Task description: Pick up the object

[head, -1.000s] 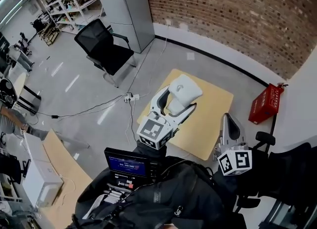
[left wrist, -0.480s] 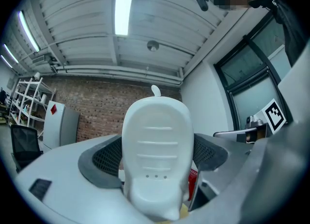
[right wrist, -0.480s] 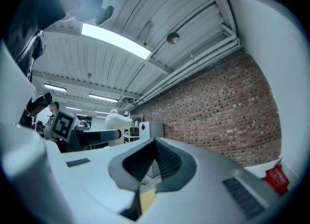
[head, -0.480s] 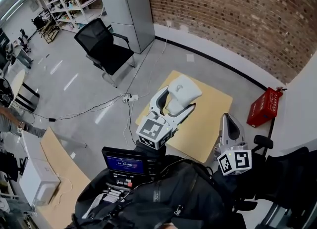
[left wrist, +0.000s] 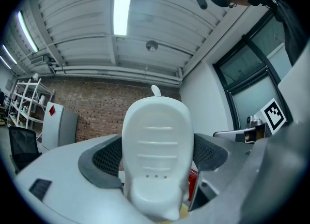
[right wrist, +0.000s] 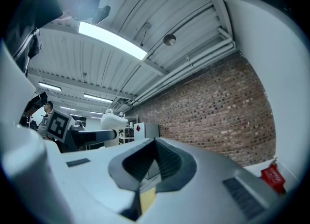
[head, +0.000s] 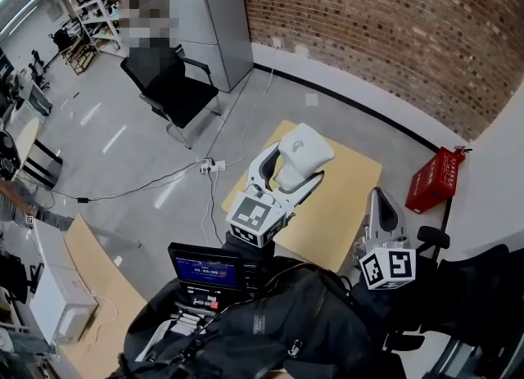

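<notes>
My left gripper [head: 296, 160] is shut on a white plastic object [head: 304, 149], rounded and ribbed, and holds it above a tan square table [head: 344, 193]. In the left gripper view the white object [left wrist: 156, 155] fills the space between the dark pads [left wrist: 107, 156] and points up toward the ceiling. My right gripper [head: 382, 205] hangs at the table's right edge, tilted upward. Its jaws are pressed together with nothing between them, as the right gripper view [right wrist: 154, 162] shows. The held white object [right wrist: 114, 119] also appears small at that view's left.
A red toolbox [head: 435, 178] stands on the floor right of the table, near the brick wall [head: 393, 25]. A black office chair [head: 168, 87] and a grey cabinet [head: 209, 17] are at the upper left. Cables [head: 155, 181] run across the floor. A small screen [head: 205, 271] sits on the person's front.
Both grippers keep their poses and the white object stays gripped. The view shifted slightly, and a person now stands behind the chair at the upper left.
</notes>
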The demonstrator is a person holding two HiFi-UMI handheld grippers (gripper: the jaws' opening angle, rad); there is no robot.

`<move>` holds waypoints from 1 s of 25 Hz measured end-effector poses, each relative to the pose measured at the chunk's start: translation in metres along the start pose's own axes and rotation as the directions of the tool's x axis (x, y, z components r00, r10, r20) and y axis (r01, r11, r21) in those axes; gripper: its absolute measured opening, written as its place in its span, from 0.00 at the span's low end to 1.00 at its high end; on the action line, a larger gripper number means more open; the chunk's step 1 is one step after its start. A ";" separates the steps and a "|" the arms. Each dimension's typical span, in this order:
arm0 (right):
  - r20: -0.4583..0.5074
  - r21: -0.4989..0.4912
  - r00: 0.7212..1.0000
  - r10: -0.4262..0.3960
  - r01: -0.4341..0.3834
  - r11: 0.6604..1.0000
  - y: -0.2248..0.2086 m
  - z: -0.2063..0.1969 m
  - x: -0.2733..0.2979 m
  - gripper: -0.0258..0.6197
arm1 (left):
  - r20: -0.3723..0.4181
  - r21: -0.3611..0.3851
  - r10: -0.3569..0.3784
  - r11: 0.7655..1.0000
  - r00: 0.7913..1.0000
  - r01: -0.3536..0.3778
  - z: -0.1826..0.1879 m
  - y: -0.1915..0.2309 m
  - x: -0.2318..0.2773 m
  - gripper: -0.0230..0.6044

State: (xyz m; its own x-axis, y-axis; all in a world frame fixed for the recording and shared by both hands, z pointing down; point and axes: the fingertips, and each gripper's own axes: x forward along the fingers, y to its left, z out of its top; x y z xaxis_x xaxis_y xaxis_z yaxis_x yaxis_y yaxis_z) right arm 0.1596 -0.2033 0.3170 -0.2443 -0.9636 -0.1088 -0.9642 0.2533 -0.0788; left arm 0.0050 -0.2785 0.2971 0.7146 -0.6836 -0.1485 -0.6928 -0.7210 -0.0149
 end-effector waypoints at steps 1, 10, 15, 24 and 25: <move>0.000 0.001 1.000 -0.005 0.005 1.000 0.000 0.000 0.000 0.05 | 0.001 0.000 -0.002 1.000 1.000 0.002 0.000 0.000 0.000 0.75; 0.000 0.006 1.000 -0.028 0.028 1.000 -0.006 -0.003 -0.002 0.05 | 0.003 -0.016 -0.002 1.000 1.000 0.002 -0.001 0.001 0.001 0.75; -0.004 0.009 0.999 -0.035 0.035 0.999 -0.009 -0.004 -0.004 0.05 | 0.008 -0.007 -0.001 1.000 1.000 0.001 0.003 0.000 0.002 0.75; -0.018 0.001 0.999 -0.046 0.046 0.999 -0.006 -0.007 -0.006 0.05 | -0.029 0.018 0.005 1.000 1.000 -0.005 -0.008 0.001 -0.001 0.75; -0.020 0.000 0.999 -0.048 0.048 0.999 -0.007 -0.008 -0.006 0.05 | -0.031 0.016 0.005 1.000 1.000 -0.004 -0.010 0.001 0.000 0.75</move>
State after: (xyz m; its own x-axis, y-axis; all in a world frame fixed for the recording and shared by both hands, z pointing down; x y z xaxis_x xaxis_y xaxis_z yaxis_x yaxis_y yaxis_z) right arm 0.1666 -0.2003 0.3258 -0.1999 -0.9761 -0.0852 -0.9747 0.2070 -0.0844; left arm 0.0052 -0.2797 0.3066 0.7141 -0.6900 -0.1177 -0.6971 -0.7163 -0.0301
